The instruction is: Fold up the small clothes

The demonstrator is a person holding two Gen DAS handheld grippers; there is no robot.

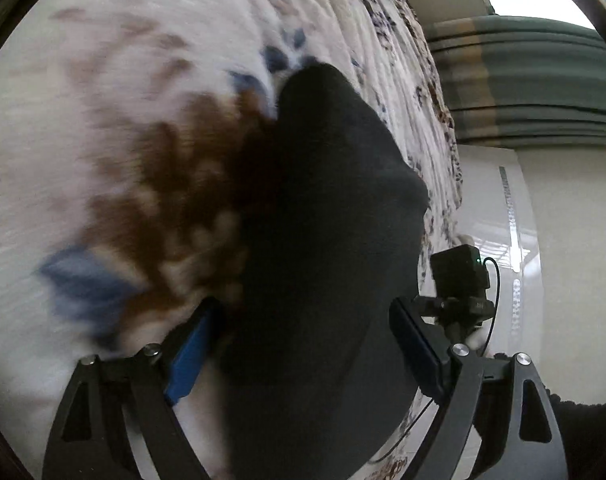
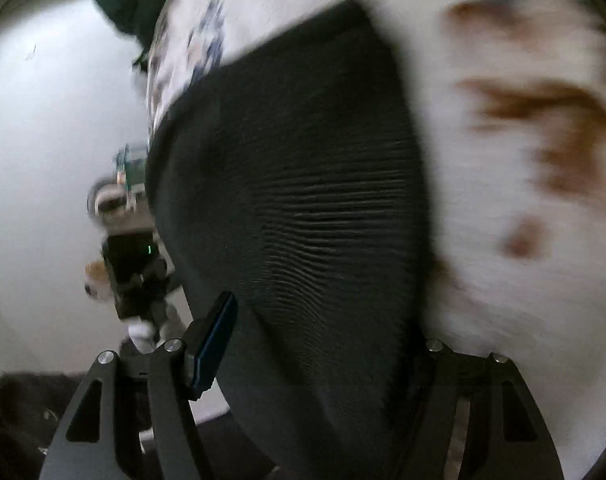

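Clearly both grippers stood wide, gripping nothing: the left gripper [image 1: 303, 344] and right gripper [image 2: 319, 340] each straddled the dark sock [image 1: 323, 208] lying on the floral bedspread [image 1: 103, 120]. Best to close squarely on one edge, both layers caught, before lifting.

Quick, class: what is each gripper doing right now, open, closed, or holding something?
Left gripper: open, fingers either side of the black garment.
Right gripper: open, the same ribbed black cloth between its fingers.
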